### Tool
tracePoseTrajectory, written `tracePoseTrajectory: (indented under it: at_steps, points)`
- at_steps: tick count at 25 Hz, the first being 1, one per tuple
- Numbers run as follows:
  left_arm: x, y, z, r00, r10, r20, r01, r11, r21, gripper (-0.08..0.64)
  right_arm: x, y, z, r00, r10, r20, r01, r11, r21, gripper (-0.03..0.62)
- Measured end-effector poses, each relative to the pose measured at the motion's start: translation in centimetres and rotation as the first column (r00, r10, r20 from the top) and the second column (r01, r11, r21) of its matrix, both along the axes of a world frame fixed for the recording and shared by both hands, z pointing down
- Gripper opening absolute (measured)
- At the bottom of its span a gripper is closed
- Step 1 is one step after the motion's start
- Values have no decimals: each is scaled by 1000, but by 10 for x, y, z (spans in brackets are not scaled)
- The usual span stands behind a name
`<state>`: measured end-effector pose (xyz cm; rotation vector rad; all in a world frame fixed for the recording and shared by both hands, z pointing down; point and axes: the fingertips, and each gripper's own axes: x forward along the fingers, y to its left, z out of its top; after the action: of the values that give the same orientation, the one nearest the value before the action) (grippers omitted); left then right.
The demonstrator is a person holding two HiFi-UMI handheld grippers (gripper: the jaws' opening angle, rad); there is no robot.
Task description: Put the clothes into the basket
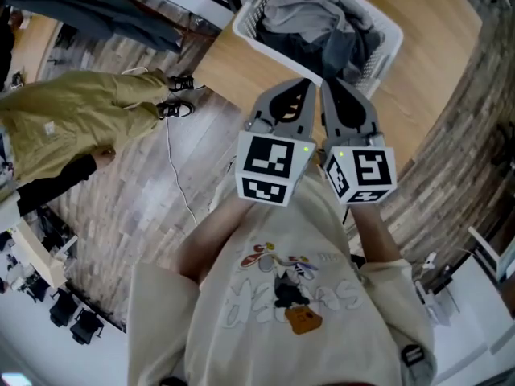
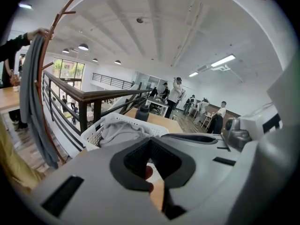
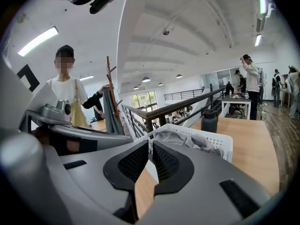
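With the clothes (image 1: 310,10) heaped in the basket (image 1: 392,30) on the far counter (image 1: 434,63), the left gripper (image 1: 305,84) and right gripper (image 1: 329,84) hung near it, fingers closed and empty, where a careless swing might knock its rim.

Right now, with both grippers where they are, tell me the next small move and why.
Probably turn left toward the grey garment hanging on the rack and open a gripper for it. The left gripper and right gripper are both shut with nothing between the jaws, and the clothes in front already lie in the basket.
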<state>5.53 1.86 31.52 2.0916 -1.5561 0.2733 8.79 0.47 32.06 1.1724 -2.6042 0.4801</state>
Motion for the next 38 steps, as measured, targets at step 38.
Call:
tracePoseTrajectory:
  at_steps: [38]
  points:
    - [-122, 247, 17, 953, 288, -90, -286, 958, 38, 0, -101, 258, 19, 955, 259, -144, -261, 965, 7, 40]
